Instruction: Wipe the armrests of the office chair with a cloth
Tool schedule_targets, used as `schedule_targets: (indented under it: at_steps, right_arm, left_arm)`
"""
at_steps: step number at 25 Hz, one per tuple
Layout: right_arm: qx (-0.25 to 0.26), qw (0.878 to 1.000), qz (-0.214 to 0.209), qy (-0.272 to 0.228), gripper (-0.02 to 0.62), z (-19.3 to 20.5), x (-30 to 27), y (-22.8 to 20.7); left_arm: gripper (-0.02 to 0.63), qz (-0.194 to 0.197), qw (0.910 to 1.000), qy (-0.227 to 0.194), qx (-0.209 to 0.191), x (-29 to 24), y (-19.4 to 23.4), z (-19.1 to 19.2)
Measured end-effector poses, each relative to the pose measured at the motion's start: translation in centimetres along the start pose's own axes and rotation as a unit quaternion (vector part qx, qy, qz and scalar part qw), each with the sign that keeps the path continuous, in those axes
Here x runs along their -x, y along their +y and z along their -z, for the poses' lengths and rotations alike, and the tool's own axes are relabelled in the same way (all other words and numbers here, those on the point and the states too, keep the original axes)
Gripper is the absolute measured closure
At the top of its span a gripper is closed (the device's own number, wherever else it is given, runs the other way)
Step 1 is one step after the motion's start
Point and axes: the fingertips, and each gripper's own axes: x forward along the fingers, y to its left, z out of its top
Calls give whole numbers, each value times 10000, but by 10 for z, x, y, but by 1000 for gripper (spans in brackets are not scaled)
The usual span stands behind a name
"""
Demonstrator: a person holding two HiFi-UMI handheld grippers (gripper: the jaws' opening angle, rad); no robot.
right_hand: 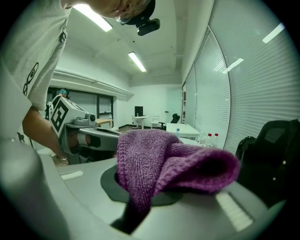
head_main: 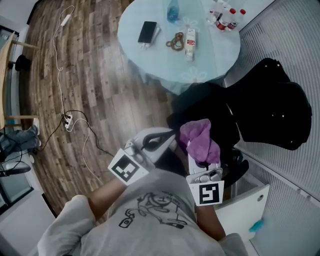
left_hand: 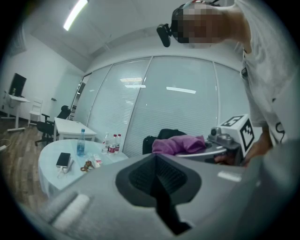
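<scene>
Right gripper, clamped on the cloth, lies nearer the chair at upper right than the closed, empty left gripper.

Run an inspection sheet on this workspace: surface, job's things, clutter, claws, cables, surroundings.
Surface: round table, pale top, partly covered; wood floor around it.
Job's things: purple cloth bunched in the right claw; black chair right of the table, armrests not made out.
Clutter: phone, keys, carton, blue bottle and red-capped bottles, all on the table.
Claws: left claw shut, empty; right claw shut on the cloth.
Cables: white cable and black cable cross the floor at a power strip.
Surroundings: blinds at right; white cabinet near the person.
</scene>
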Motion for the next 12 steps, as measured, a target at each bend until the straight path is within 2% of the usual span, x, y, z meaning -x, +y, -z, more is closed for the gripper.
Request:
schedule_targets:
  at_steps: [5, 12]
  right_arm:
    - [63, 10000, -34, 64, 563, 11, -8, -7]
    - [256, 9990, -113, 349, 563, 41, -43, -22]
  left_arm:
    - [604, 76, 9999, 54, -134, -6, 7, 11]
    - [604, 103, 9998, 139, -27, -22, 36, 37]
